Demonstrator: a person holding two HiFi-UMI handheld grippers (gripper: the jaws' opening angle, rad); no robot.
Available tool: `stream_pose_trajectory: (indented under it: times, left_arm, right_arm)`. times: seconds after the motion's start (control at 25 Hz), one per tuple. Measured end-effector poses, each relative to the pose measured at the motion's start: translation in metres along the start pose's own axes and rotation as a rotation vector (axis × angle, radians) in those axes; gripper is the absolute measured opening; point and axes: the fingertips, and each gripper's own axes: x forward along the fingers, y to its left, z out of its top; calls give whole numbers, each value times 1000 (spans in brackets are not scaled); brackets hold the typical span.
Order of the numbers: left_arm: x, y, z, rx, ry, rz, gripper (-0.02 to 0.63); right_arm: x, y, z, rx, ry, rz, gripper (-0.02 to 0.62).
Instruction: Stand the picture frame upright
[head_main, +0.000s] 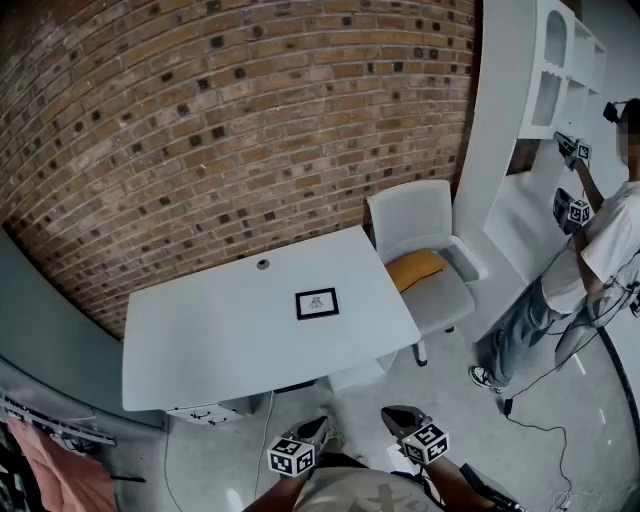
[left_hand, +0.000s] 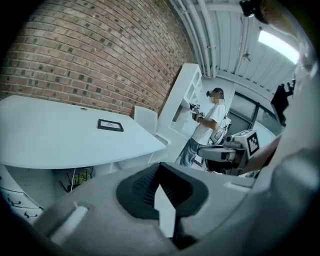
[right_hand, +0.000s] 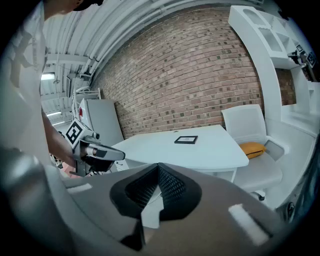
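The left claw (head_main: 314, 431) and right claw (head_main: 401, 416) are closed together, empty, well apart from the worktop (head_main: 210, 335). The picture frame (head_main: 317, 303) seems to lie flat there; the whole task remains.

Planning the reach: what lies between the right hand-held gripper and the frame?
Head view: only floor, then bare table, from right hand-held gripper to frame.

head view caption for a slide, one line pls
Picture frame lies flat on the white table; left gripper and right gripper, both shut, hang short of its near edge.
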Motion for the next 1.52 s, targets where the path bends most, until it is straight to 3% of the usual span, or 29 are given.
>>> stream_pose_trajectory:
  times: [0.32,0.6,0.88,1.2,1.52]
  left_arm:
    - [-24,-24,-18,22,-8,2,3]
    - [-61,-17,-37,-6,-13,76,3]
    - [-92,1,-40,-34,-41,154,3]
    - [-103,12,-30,-41,-84,197,3]
    - [-92,25,-23,-49,-85,199,3]
  right_arm:
    - [-21,24,-15,-49,4,37,6]
    - [-7,53,-32,-58,26,113,8]
    - [15,66,-22,-86,24,168,8]
    - [25,66,-8,-112,22,190,8]
    - [36,50,-7,-98,36,158,8]
